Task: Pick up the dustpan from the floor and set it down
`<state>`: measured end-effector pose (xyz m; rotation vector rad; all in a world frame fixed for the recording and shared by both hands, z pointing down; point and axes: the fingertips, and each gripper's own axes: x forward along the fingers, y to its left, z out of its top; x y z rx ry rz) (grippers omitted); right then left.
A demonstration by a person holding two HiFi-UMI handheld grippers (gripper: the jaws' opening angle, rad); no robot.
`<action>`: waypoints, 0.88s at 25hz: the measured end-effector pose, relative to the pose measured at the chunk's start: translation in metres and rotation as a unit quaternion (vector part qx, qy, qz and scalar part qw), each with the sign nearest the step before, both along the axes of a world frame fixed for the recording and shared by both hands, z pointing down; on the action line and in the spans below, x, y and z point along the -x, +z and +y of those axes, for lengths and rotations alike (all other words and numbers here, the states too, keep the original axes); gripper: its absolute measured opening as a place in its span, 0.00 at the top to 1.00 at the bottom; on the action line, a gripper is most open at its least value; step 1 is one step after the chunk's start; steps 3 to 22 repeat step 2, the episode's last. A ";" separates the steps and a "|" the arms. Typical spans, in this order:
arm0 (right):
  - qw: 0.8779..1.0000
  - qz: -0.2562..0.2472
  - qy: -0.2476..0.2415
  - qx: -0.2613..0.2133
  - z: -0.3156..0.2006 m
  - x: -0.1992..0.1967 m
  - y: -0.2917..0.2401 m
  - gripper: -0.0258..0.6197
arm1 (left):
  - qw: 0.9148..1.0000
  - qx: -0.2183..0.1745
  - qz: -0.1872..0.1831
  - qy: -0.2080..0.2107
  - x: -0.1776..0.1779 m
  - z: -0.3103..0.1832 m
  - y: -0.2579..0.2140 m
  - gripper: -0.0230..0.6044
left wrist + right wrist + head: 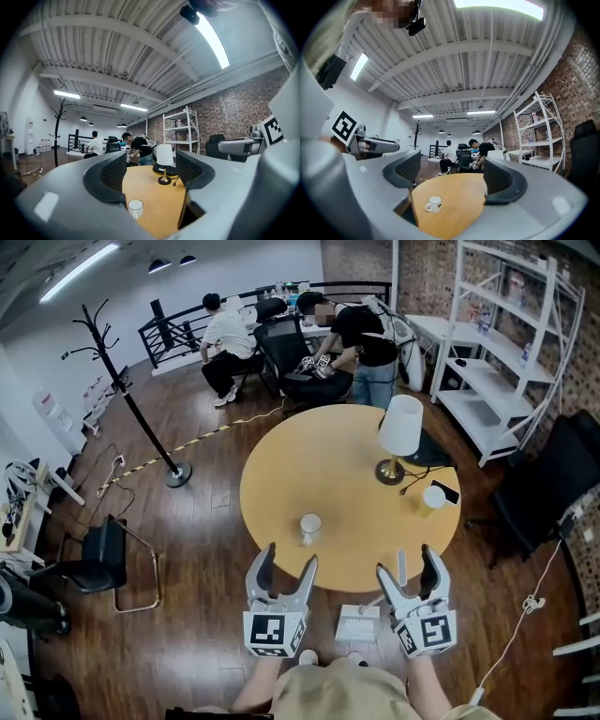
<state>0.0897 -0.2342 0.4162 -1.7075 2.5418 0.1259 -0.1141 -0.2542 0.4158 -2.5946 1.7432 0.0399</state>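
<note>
Pre-grasp: left gripper (288,563) and right gripper (408,566) both gape empty, level over the table's (347,456) near edge, dustpan (357,622) on the floor (202,559) just below between them, so next we dip one down onto it.

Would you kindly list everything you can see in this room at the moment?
table: one, round, tan wood, mid-room
mug: one, white, table's near side
lamp: one, white shade, brass base, table's right side
cup: one, yellowish, table's right edge
dustpan: one, white, on the floor by the table's near edge
coat stand: one, black, left of the table
shelf unit: one, white, by the brick wall
people: two, at the back desk
left gripper: one, grey, open, empty
right gripper: one, grey, open, empty
</note>
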 end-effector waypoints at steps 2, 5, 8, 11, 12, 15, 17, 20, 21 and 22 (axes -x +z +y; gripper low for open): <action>1.000 0.001 -0.005 0.004 0.001 0.005 0.003 0.33 | 1.000 0.001 0.001 0.001 0.001 0.002 0.002 0.46; 1.000 0.001 -0.005 0.004 0.001 0.005 0.003 0.33 | 1.000 0.001 0.001 0.001 0.001 0.002 0.002 0.46; 1.000 0.001 -0.005 0.004 0.001 0.005 0.003 0.33 | 1.000 0.001 0.001 0.001 0.001 0.002 0.002 0.46; 1.000 0.001 -0.005 0.004 0.001 0.005 0.003 0.33 | 1.000 0.001 0.001 0.001 0.001 0.002 0.002 0.46; 1.000 0.001 -0.005 0.004 0.001 0.005 0.003 0.33 | 1.000 0.001 0.001 0.001 0.001 0.002 0.002 0.46; 1.000 0.001 -0.005 0.004 0.001 0.005 0.003 0.33 | 1.000 0.001 0.001 0.001 0.001 0.002 0.002 0.46; 1.000 0.001 -0.005 0.004 0.001 0.005 0.003 0.33 | 1.000 0.001 0.001 0.001 0.001 0.002 0.002 0.46; 1.000 0.001 -0.005 0.004 0.001 0.005 0.003 0.33 | 1.000 0.001 0.001 0.001 0.001 0.002 0.002 0.46; 1.000 0.001 -0.005 0.004 0.001 0.005 0.003 0.33 | 1.000 0.001 0.001 0.001 0.001 0.002 0.002 0.46; 1.000 0.001 -0.005 0.004 0.001 0.005 0.003 0.33 | 1.000 0.001 0.001 0.001 0.001 0.002 0.002 0.46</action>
